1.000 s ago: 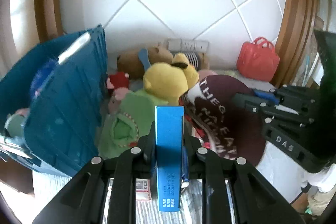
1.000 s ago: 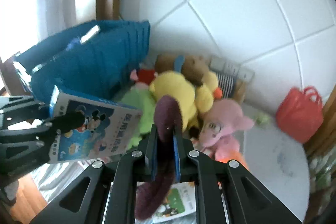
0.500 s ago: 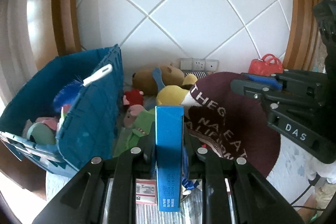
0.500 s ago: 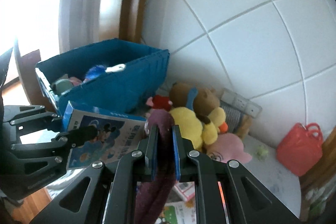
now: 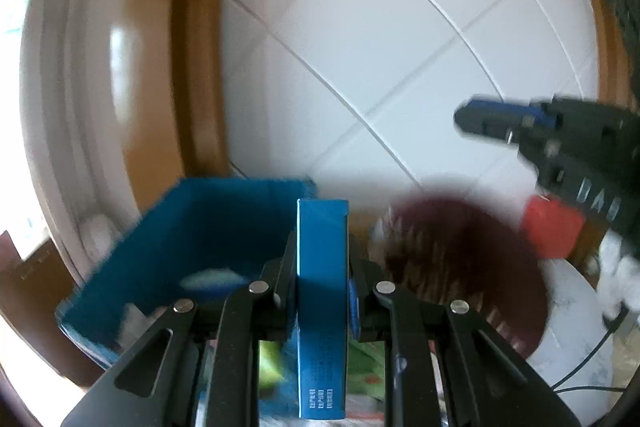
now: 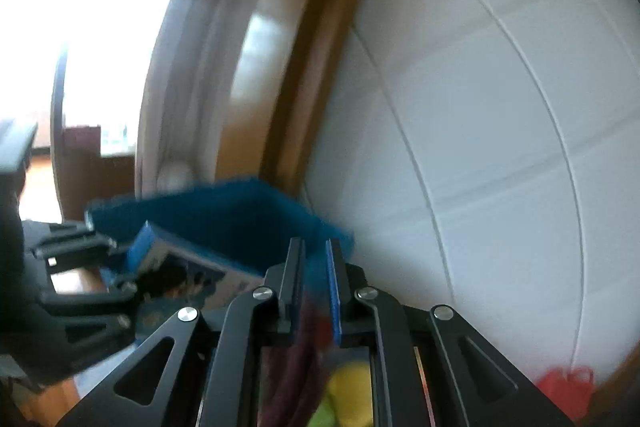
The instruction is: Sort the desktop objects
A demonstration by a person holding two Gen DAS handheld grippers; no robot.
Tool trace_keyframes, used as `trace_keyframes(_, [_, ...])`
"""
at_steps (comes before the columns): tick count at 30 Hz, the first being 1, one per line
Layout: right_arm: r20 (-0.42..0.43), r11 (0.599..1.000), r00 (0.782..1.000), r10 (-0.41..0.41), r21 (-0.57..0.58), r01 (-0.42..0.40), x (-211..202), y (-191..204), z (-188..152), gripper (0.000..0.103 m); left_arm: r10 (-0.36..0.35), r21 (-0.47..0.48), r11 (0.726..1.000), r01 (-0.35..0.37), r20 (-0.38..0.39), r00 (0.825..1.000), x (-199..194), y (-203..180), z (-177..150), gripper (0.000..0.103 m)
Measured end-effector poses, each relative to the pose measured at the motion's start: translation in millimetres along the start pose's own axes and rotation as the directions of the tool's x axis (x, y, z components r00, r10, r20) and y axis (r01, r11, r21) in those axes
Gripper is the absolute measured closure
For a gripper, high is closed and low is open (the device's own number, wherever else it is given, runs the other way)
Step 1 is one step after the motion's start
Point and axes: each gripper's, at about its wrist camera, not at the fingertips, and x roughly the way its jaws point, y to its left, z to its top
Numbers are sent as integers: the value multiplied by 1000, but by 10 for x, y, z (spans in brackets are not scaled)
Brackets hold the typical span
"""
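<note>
Now the left gripper (image 5: 322,291) pinches a blue box (image 5: 322,307) upright, the bin (image 5: 192,227) just ahead-left. The right gripper (image 6: 316,287) clamps a maroon cap (image 6: 296,359), farther off.

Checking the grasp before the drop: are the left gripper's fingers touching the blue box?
Touching. In the left wrist view both fingers press flat against the sides of the upright blue box, no gap showing.

Domestic room: white tiled wall (image 5: 400,39) ahead, wooden door frame (image 5: 192,47) and curtained window (image 6: 100,39) leftward.
</note>
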Motion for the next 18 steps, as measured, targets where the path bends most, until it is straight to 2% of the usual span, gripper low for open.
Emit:
trace_keyframes(3, [24,999,999,32,14,-32,407,253,413,92,69,17,997,-69,-3,998,196,517,185,84])
trace_keyframes(6, [-31,994,995,91,60,-89,1052,555,509,92,76,28,997,-74,-96,992,596,933,113,84])
trace_keyframes(8, [-86,990,990,116,96,-107,1451,719,409,92,75,33,997,-70,-182,980,950,1175,-70,83])
trace_keyframes(9, [-116,987,985,124,115,-111,1623,779,331,92,72,33,997,-66,-218,973,1092,1266,-160,79])
trace_keyframes(11, [-176,983,976,129,149,-103,1929,870,140,88,65,22,998,-61,-280,958,1357,1422,-363,48])
trace_keyframes(12, [-203,982,971,124,166,-90,2049,888,30,85,56,15,998,-54,-300,952,1451,1478,-446,40])
trace_keyframes(13, [-229,980,967,115,184,-73,2146,894,-74,76,47,8,999,-47,-320,946,1545,1534,-530,28])
trace_keyframes(14, [-247,978,963,107,199,-58,2200,887,-163,71,43,5,999,-44,-331,943,1601,1572,-592,26])
trace_keyframes(16, [-275,974,957,95,223,-33,2266,860,-340,69,33,0,999,-35,-349,937,1691,1629,-696,26])
trace_keyframes(18, [-291,970,953,77,244,-4,2257,805,-482,62,35,9,999,-34,-360,932,1667,1599,-777,26])
